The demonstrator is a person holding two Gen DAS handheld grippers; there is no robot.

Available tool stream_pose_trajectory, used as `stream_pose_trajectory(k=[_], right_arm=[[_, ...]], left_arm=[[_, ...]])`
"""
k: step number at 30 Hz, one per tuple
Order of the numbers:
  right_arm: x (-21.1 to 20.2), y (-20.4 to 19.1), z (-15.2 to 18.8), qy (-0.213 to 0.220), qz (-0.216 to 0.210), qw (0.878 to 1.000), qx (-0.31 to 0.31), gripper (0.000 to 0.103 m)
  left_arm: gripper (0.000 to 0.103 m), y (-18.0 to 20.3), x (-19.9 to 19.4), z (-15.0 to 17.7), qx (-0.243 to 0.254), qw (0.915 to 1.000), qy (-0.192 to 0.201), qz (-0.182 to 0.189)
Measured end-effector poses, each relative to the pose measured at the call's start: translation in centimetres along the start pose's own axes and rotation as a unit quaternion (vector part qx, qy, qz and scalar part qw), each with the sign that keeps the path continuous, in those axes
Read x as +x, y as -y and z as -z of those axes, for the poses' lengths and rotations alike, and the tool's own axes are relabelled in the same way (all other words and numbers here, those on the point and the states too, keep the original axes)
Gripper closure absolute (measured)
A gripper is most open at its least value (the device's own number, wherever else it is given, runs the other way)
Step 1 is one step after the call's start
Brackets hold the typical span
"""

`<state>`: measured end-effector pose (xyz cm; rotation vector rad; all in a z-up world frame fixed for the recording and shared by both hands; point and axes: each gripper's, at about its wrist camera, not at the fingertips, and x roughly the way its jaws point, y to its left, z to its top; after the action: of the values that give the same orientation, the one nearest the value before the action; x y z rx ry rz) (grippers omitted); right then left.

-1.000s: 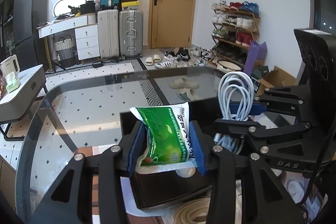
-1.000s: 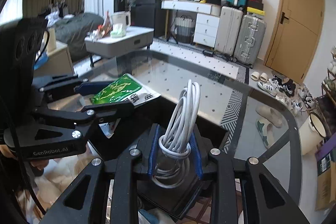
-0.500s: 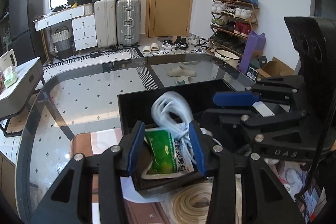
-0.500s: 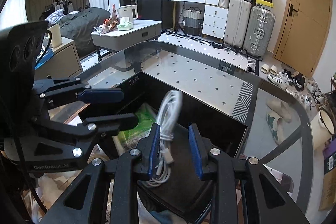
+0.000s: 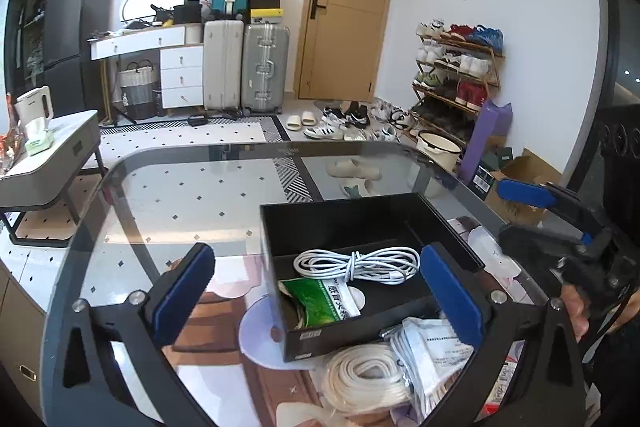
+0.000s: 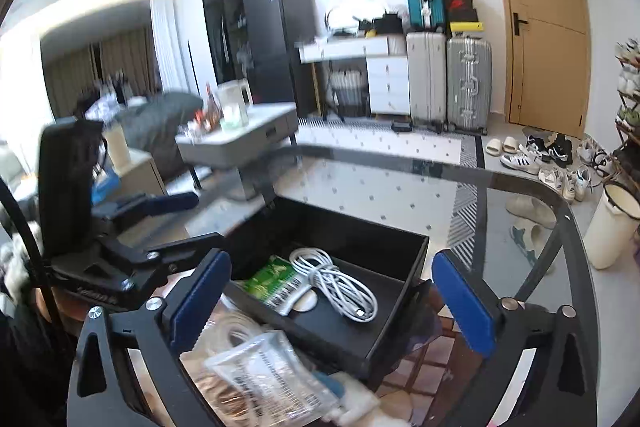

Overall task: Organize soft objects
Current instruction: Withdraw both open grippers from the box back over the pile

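Cable: your white coiled cable (image 5: pixel 357 264) lies flat in the black box (image 5: pixel 336 215), toward its far side.
Packet: your green packet (image 5: pixel 320 301) lies in the box, touching the cable's near edge.

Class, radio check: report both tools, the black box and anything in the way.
Left tool open, empty. Right tool open, empty. White cable and green packet in black box. Rope coil, clear packet outside, nearest.

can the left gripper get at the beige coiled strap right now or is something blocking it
Probably yes. The left gripper is open and empty, and the beige coiled strap lies outside the black box, just below it. Only the clear packet overlaps the strap's right edge.
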<state>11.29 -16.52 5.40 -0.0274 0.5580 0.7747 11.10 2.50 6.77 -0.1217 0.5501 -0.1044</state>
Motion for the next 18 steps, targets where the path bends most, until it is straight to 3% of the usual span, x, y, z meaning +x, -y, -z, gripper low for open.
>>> stream_pose_trajectory(k=[8,18], right_arm=[[-4.2,-1.0,0.9,0.027,-0.005,0.999,0.023,0.001],[-7.6,-2.8,3.6,0.030,-0.004,0.999,0.035,0.001]], left_arm=[[0.000,-0.5,-4.2,1.4,-0.002,0.9996,0.023,-0.013],[0.000,0.2,-7.5,4.5,0.000,0.9997,0.020,-0.016]])
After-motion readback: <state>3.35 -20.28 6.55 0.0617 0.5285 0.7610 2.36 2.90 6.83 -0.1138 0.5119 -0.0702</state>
